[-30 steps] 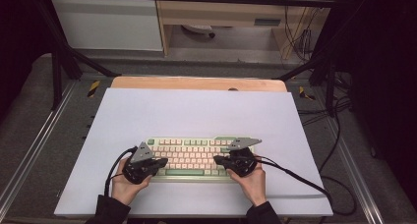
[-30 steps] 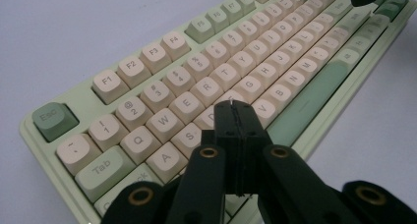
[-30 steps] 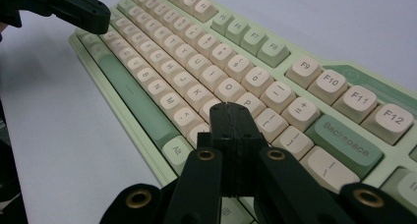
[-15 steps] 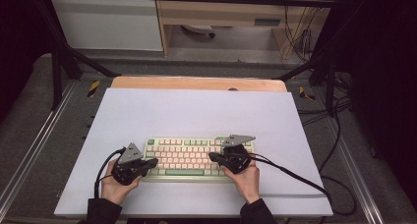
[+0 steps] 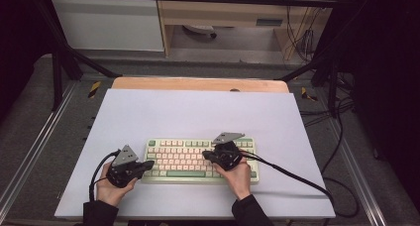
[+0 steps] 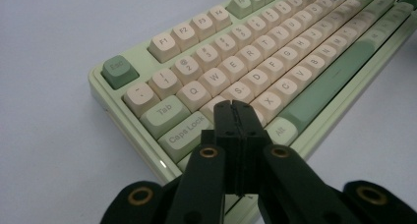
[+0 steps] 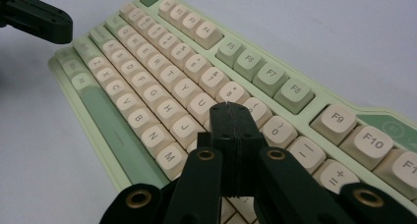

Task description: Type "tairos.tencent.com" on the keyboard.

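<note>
While both jaws stay shut, keyboard (image 5: pixel 198 159) lies lengthwise left-right.

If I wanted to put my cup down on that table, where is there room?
The white mat is bare between the keyboard and the wooden strip at the back, and at the keyboard's right toward the mat's edge. The near edge is crowded: left gripper, right gripper, hands and a cable.
</note>
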`<state>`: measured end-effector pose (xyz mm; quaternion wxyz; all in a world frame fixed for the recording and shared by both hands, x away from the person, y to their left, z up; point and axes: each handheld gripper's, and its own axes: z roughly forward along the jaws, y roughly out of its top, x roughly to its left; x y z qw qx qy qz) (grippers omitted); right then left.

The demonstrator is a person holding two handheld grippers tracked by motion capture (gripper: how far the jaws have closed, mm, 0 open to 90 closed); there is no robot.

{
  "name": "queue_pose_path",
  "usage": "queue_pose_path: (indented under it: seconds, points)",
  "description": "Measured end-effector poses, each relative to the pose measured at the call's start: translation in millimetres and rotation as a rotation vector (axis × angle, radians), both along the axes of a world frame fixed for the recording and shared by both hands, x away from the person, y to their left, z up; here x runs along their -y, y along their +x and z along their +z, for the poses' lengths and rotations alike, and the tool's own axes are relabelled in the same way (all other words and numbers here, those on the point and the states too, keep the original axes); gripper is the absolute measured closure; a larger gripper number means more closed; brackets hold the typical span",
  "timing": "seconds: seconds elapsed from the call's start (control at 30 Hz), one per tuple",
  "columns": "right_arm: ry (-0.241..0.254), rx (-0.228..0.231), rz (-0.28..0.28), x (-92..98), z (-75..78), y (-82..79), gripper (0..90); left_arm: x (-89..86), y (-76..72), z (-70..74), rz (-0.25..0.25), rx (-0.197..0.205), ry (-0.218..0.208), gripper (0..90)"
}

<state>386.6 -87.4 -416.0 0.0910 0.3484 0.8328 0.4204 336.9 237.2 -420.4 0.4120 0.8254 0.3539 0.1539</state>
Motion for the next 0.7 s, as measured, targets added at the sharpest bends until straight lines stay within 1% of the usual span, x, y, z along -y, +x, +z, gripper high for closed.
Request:
queue_pose_path:
  seconds: [0.13,0.37,0.43,0.47,0.7]
  points:
    - [-0.009,-0.014,-0.008,-1.1,-3.4,2.7,90.0,-1.8,-0.9,-1.2,0.0,0.0,0.003,89.7]
    - [-0.028,-0.015,-0.013,-2.4,-8.9,7.0,90.0,-5.7,-1.8,-1.2,0.009,0.003,-0.005,89.7]
    - [-0.04,-0.023,-0.017,-2.5,-9.6,7.2,90.0,-6.0,-1.7,-1.3,0.009,0.003,-0.006,89.7]
    - [-0.036,-0.022,-0.02,-2.9,-10.5,7.3,90.0,-6.2,-1.7,-1.3,0.01,0.003,-0.007,89.7]
    - [-0.05,-0.022,-0.011,-3.7,-13.0,7.7,90.0,-6.5,-1.7,-1.8,0.011,0.002,-0.011,89.7]
